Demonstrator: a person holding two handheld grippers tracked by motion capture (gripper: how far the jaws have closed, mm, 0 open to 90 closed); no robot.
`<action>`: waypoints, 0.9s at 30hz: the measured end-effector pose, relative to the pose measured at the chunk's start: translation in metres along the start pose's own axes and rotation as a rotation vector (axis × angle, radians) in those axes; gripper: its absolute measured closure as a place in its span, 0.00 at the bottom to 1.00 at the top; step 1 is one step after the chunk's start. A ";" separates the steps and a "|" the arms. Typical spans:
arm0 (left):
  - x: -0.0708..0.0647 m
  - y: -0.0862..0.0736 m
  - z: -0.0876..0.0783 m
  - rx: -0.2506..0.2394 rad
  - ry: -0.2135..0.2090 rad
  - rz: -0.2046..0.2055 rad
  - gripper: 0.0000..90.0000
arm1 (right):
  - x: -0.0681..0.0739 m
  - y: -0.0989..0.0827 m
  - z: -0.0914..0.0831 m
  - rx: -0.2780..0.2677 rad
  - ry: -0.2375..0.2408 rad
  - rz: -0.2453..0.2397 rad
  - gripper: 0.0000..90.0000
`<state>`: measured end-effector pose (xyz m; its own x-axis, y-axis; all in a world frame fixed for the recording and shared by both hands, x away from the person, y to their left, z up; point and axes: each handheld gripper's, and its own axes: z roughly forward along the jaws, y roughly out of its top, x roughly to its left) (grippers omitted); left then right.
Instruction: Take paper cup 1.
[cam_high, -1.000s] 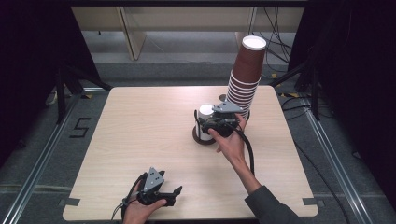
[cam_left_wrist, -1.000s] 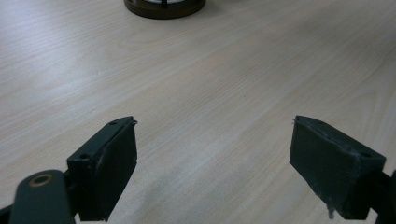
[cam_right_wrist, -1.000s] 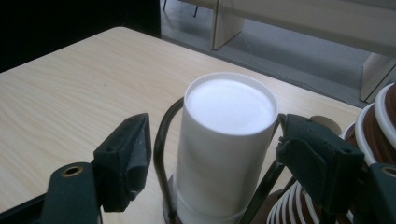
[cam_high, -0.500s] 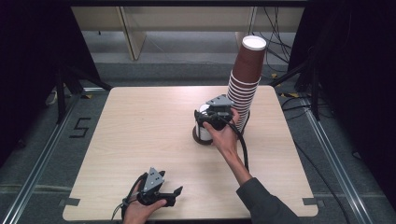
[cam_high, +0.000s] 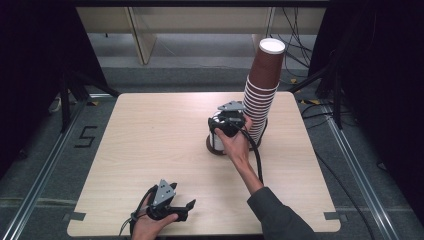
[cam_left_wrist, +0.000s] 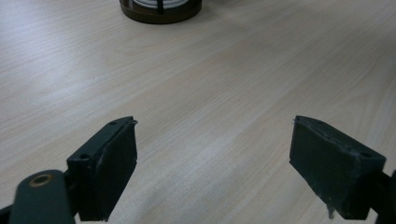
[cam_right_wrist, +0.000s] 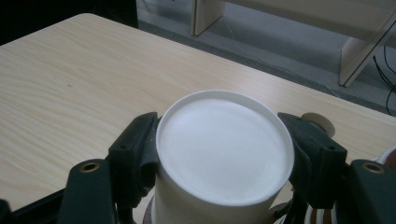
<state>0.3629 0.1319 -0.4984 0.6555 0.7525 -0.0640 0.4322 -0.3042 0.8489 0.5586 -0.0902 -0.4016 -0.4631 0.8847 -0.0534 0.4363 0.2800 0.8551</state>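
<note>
Between the right tongs (cam_right_wrist: 224, 154), closing, the white cup (cam_right_wrist: 224, 144) stands upside-down.

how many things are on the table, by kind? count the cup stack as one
tall stack of brown cups: 1
upside-down white cup, gripped by the right gripper over a brown base: 1
grippers, with the left gripper: 2
total: 4

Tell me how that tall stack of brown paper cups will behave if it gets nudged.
The stack of brown cups stands tall on a narrow base and already leans, so it would probably tip rather than slide. Being nested paper, it is likely light and may flex or separate partway up. The right gripper, jaws closed on the white upturned cup, works right beside it.
</note>
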 end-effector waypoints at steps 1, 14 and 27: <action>0.000 0.000 0.000 0.000 0.000 0.001 0.16 | 0.000 0.001 0.000 0.002 -0.006 -0.015 0.37; 0.000 0.000 0.000 0.001 -0.001 0.000 0.16 | 0.001 0.021 -0.021 -0.063 -0.038 -0.041 0.38; -0.001 0.000 0.000 0.003 -0.001 -0.004 0.16 | 0.004 0.053 -0.050 -0.134 -0.037 -0.060 0.39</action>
<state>0.3622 0.1307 -0.4985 0.6542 0.7532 -0.0681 0.4367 -0.3028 0.8471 0.5409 -0.0902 -0.3312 -0.4557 0.8816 -0.1233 0.3002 0.2826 0.9111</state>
